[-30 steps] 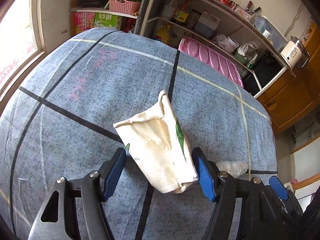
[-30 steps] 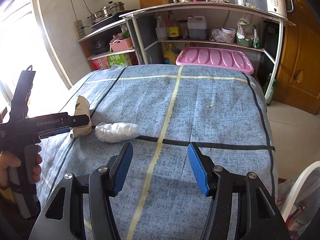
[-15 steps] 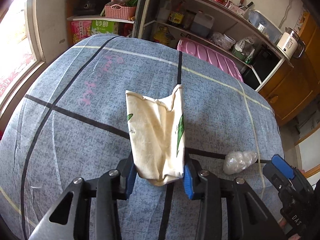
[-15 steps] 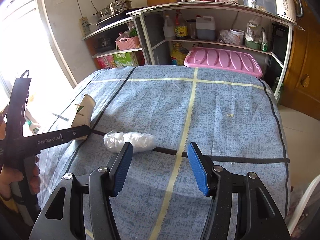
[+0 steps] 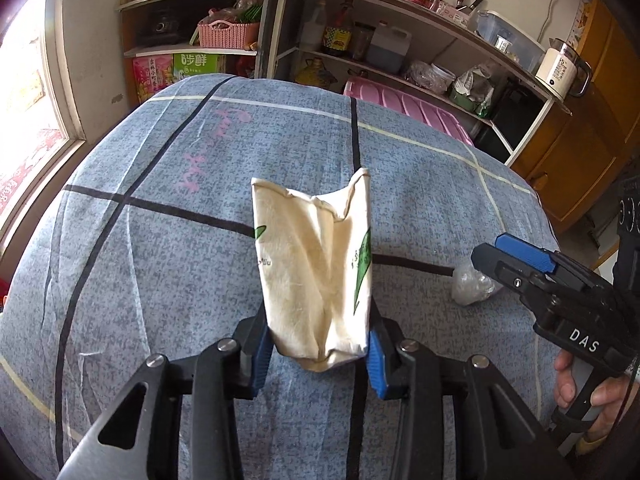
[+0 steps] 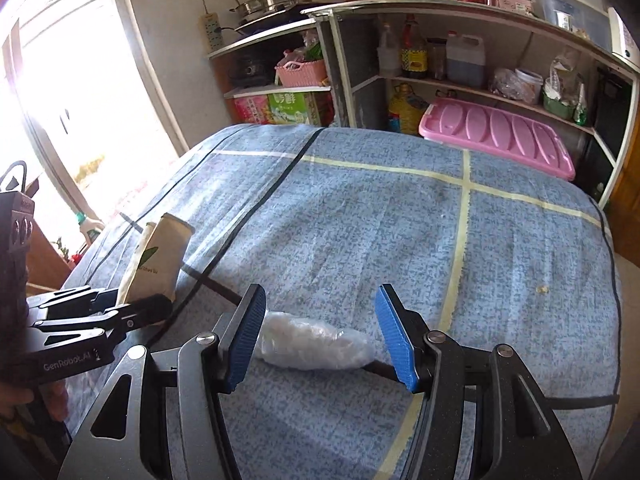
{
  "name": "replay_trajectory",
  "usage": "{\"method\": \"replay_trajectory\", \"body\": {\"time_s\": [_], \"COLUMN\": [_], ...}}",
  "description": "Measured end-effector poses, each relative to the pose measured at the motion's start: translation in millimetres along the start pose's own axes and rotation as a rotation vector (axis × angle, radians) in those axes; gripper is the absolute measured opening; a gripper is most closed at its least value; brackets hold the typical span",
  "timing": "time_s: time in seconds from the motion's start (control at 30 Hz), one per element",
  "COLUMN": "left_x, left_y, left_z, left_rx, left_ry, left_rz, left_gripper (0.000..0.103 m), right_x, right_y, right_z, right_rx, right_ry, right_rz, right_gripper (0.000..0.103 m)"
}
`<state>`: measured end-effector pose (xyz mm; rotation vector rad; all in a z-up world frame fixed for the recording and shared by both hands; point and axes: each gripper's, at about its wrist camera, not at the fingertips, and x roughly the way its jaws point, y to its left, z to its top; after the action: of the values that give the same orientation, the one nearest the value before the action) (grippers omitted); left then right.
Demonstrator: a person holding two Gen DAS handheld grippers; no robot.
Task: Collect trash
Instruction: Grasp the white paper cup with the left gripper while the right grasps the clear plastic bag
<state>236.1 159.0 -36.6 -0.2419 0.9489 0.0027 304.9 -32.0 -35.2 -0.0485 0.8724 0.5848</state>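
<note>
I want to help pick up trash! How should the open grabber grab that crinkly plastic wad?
Pinch the plastic wad across its narrow middle, coming down from above. It lies lengthwise on the bedspread between the right gripper jaws, so turning them across its short width likely gives a firmer hold.

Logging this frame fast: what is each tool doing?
Left tool: shut on the paper cup.
Right tool: open, around the plastic bag.

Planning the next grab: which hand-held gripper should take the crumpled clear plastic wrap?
Right hand-held gripper: open, with the crumpled clear plastic wrap lying between its fingers. The left hand-held gripper is shut on the crushed cream paper cup.
</note>
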Motion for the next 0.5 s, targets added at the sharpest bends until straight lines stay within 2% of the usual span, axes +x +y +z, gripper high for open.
{"method": "replay_trajectory", "body": {"time_s": [0.17, 0.37, 0.5], "left_x": [0.5, 0.7, -0.2], "left_y": [0.2, 0.3, 1.8], "left_z": [-0.2, -0.2, -2.2], "left_rx": [-0.002, -0.001, 0.001], "left_ry": [-0.012, -0.021, -0.029], "left_rz": [-0.009, -0.014, -0.024], "left_gripper": [0.041, 0.042, 0.042], "right_x": [-2.9, 4.5, 2.8], "right_y": [7.2, 25.3, 27.5], "right_z": [-12.8, -18.3, -18.4], "right_rx": [-0.054, -0.069, -0.052], "right_ry": [0.037, 0.058, 0.047], "right_rz": [0.1, 0.061, 0.07], "right_gripper": [0.058, 0.058, 0.058]}}
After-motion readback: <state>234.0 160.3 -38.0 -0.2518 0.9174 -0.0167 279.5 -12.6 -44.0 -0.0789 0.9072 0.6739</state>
